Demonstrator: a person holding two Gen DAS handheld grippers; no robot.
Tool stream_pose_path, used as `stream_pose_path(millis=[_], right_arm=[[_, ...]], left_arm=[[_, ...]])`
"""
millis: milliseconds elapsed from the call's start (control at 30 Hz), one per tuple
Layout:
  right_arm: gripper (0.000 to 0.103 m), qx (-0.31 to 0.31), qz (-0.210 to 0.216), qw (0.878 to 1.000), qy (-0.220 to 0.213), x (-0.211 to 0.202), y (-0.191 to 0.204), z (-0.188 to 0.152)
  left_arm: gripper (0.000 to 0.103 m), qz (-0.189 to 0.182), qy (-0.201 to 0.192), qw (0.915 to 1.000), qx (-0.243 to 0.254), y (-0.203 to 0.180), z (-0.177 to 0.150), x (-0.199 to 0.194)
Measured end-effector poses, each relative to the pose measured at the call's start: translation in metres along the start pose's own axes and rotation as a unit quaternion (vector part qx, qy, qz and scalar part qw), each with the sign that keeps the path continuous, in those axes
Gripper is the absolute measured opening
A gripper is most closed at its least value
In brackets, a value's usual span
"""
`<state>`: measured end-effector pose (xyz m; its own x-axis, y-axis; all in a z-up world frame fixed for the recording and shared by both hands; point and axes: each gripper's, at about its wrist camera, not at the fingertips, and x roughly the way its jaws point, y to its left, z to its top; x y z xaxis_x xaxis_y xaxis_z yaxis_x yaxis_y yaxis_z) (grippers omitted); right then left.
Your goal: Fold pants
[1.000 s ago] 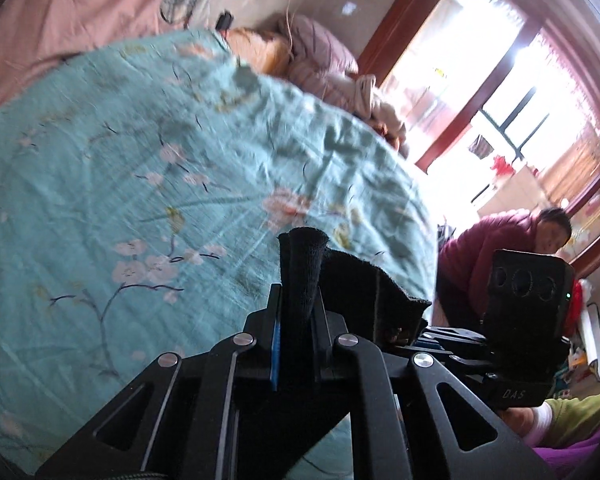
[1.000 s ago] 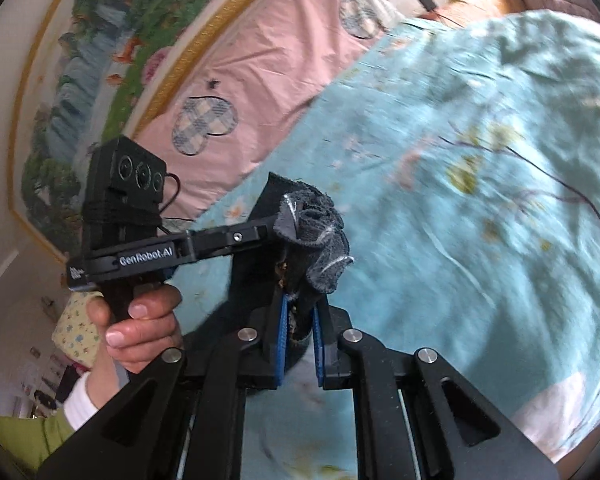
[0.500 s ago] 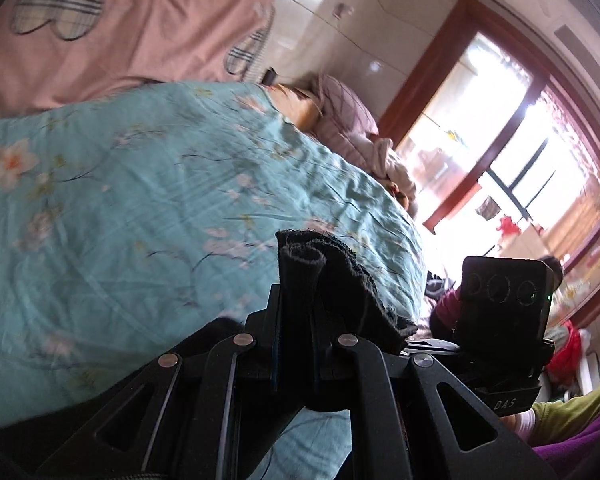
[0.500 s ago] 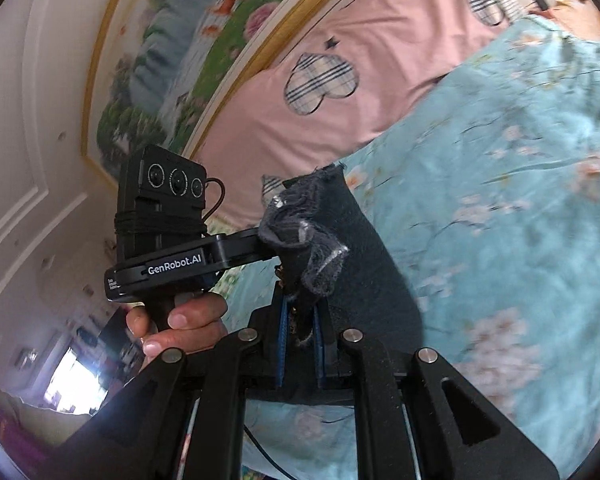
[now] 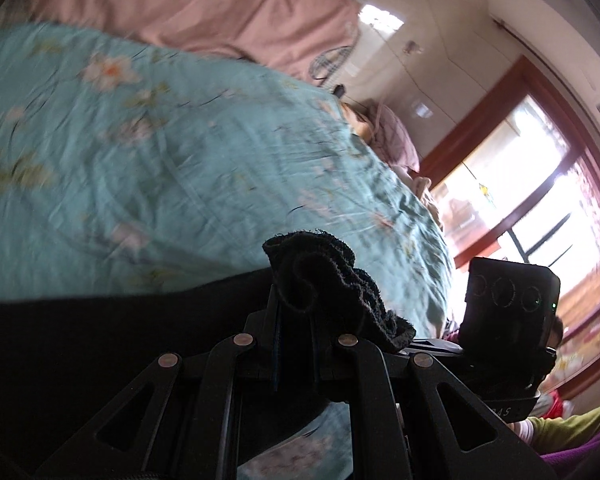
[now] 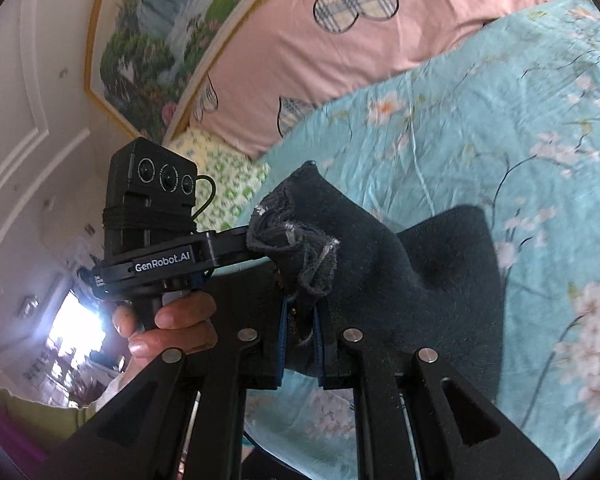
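The black pants (image 5: 100, 344) hang from both grippers above the teal floral bedspread (image 5: 180, 184). My left gripper (image 5: 294, 312) is shut on a bunched edge of the pants, which spreads dark to the left below it. My right gripper (image 6: 300, 320) is shut on another frayed edge of the pants (image 6: 420, 280), whose cloth drapes right and down over the bedspread (image 6: 500, 128). The left gripper body (image 6: 152, 216), held by a hand, is close on the right gripper's left. The right gripper body (image 5: 508, 320) shows at the right of the left wrist view.
A pink quilt with plaid hearts (image 6: 380, 32) lies along the bed's far side under a framed landscape painting (image 6: 172, 20). Pillows and bundled cloth (image 5: 388, 140) lie at the bed's far end. A bright window with a red-brown frame (image 5: 540, 200) is to the right.
Both grippers have lifted and tilted upward with the pants. More of the black cloth has come into sight, spreading out below and beside the grippers. Both grips are unchanged.
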<state>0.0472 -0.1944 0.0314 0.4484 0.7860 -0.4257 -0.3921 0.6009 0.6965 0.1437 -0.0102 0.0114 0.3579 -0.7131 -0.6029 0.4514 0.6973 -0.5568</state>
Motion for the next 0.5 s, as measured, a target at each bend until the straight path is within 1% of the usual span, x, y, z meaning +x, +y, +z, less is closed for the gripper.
stream_pose_path(millis=[133, 233, 400, 500], right_arm=[[0.012, -0.013, -0.018, 0.999, 0.030, 0.021, -0.001, -0.006], [0.012, -0.024, -0.031, 0.998, 0.049, 0.033, 0.000, -0.010], [0.012, -0.044, -0.051, 0.995, 0.070, 0.043, 0.005, -0.015], [0.013, -0.051, -0.066, 0.993, 0.083, 0.048, 0.006, -0.017]], left_arm=[[0.009, 0.011, 0.004, 0.9995, -0.030, 0.026, -0.012, 0.005], [0.007, 0.011, 0.004, 0.9988, -0.048, 0.039, -0.019, 0.005], [0.006, 0.024, 0.002, 0.9982, -0.054, 0.046, -0.027, 0.007], [0.006, 0.027, 0.003, 0.9977, -0.063, 0.050, -0.033, 0.006]])
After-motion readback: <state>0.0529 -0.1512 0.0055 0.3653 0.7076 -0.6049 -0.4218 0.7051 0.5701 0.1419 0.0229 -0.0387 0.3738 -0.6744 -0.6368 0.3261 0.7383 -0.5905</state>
